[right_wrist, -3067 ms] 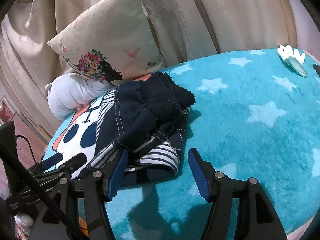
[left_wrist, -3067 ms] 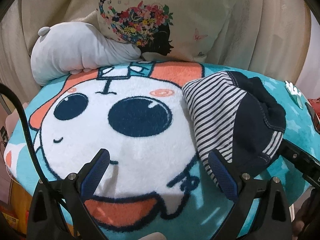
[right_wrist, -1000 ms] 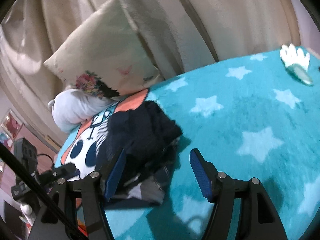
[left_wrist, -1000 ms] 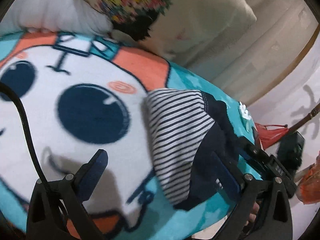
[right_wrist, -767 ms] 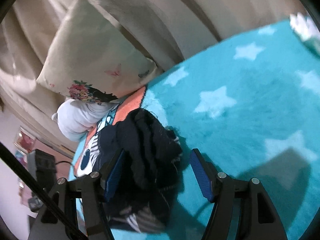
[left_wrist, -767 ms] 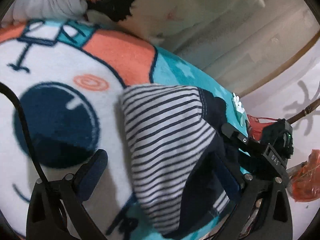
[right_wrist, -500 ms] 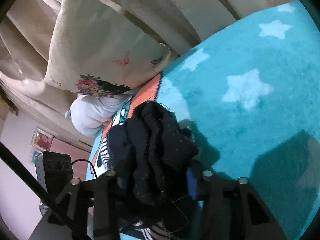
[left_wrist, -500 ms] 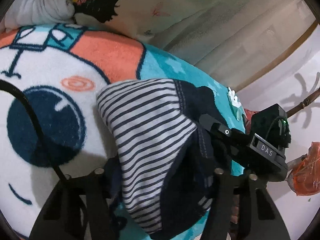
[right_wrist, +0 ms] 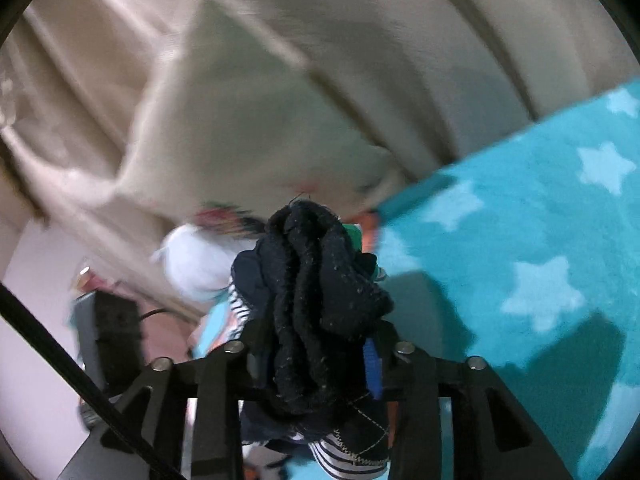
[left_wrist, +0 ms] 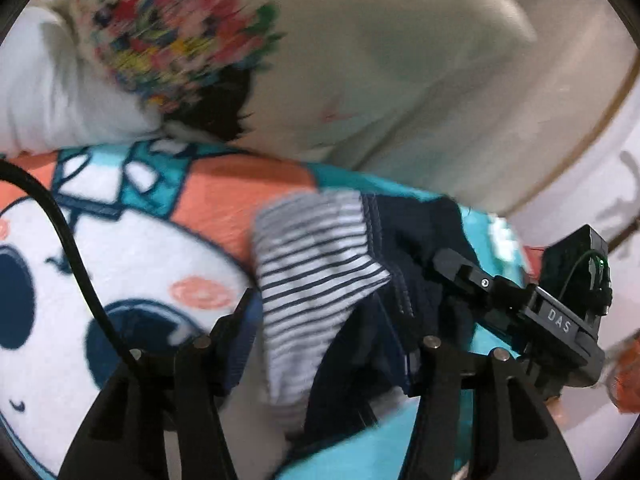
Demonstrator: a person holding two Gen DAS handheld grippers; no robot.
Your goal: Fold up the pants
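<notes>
The folded pants (left_wrist: 320, 280), navy with a white-and-navy striped lining, are a thick bundle held off the blanket. My left gripper (left_wrist: 328, 320) is shut on the bundle's striped side. My right gripper (right_wrist: 316, 356) is shut on its navy side, with the dark fabric (right_wrist: 316, 292) bulging up between the fingers. The right gripper's body (left_wrist: 520, 308) shows at the right of the left wrist view. Both views are blurred by motion.
A turquoise star blanket (right_wrist: 520, 240) with a cartoon face (left_wrist: 100, 280) covers the surface. A cream floral pillow (left_wrist: 280, 60) and a white plush pillow (left_wrist: 36, 100) lean against beige curtains (right_wrist: 360, 20) at the back. Floor and clutter lie beyond the right edge.
Both grippers have closed on the folded pants and lifted the bundle off the blanket. The cameras have swung towards the pillows and curtain.
</notes>
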